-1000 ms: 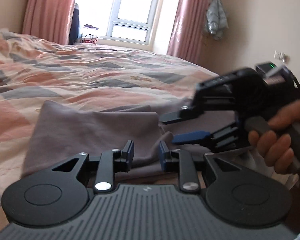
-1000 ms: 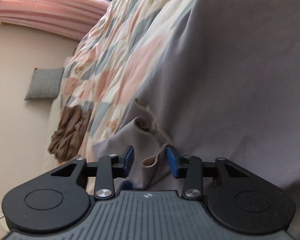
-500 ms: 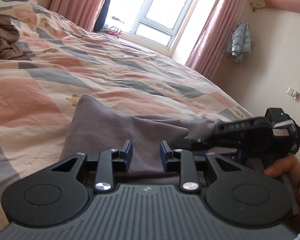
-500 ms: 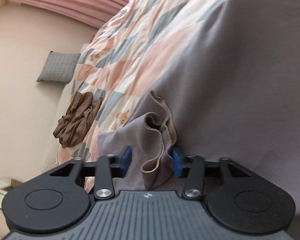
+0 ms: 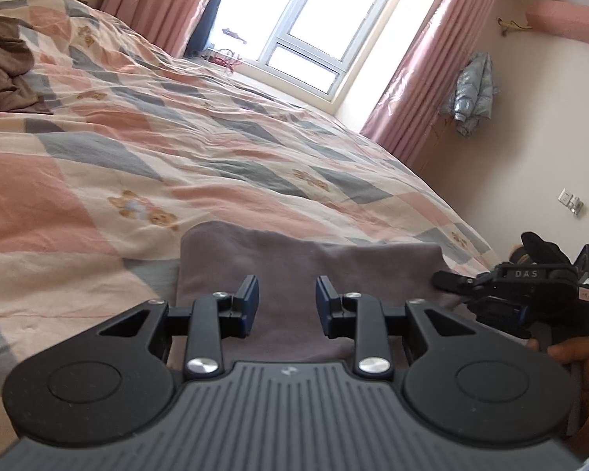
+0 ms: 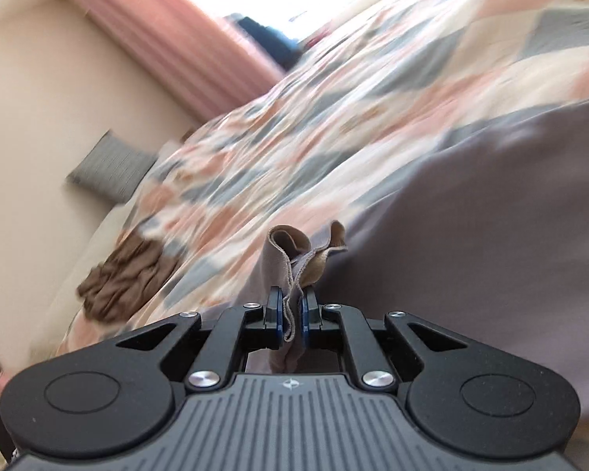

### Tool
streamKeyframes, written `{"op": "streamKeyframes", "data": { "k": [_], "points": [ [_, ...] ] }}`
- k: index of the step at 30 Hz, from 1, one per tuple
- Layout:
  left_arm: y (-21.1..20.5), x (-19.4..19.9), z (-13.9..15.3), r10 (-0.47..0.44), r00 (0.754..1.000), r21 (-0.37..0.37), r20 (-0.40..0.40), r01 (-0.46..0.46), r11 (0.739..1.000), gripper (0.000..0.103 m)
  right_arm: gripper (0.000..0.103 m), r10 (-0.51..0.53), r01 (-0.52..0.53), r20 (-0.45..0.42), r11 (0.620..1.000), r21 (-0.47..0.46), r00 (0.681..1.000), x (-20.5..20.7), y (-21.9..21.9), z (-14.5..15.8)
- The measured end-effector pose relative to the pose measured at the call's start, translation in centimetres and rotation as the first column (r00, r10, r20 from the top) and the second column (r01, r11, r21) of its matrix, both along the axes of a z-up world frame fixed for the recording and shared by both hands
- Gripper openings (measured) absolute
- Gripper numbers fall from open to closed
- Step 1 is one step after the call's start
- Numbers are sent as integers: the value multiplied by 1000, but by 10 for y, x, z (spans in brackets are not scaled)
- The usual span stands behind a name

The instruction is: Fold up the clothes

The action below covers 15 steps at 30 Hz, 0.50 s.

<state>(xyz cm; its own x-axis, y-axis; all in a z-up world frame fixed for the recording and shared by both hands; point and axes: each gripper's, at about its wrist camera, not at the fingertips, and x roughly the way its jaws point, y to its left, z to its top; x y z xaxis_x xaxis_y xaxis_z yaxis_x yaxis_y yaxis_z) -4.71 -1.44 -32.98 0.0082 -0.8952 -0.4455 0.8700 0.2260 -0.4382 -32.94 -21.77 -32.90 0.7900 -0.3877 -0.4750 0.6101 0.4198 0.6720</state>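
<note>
On quilt (image 5: pixel 98 180): grey garment (image 5: pixel 294 267); right claw (image 6: pixel 292 316) just closed, clamped on its hem; left claw (image 5: pixel 286 306) apart above it.

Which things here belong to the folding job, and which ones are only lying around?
For the job:
- grey garment
- right gripper, pinching its edge
- left gripper, open over it

Lying about:
- brown clothes
- grey pillow
- jacket on the wall

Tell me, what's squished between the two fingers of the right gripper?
A bunched edge of the grey garment. The right gripper has just been closing and now pinches that cloth, seen in the right wrist view.
</note>
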Motion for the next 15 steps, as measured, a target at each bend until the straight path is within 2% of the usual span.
{"op": "streamKeyframes", "data": {
  "k": [6, 11, 15],
  "points": [
    [-27, -36, 0, -88, 996, 28, 19, 88, 996, 26, 9, -130, 131, -34, 991, 11, 991, -69, -15, -10],
    [-53, -62, 2, -153, 986, 66, 60, 149, 987, 26, 8, -214, 214, -60, 977, -7, 975, -126, -33, -8],
    [-75, -75, 4, -179, 981, 70, 70, 174, 982, 27, 8, -280, 276, -115, 960, -48, 953, -166, -47, -4]
  ]
}}
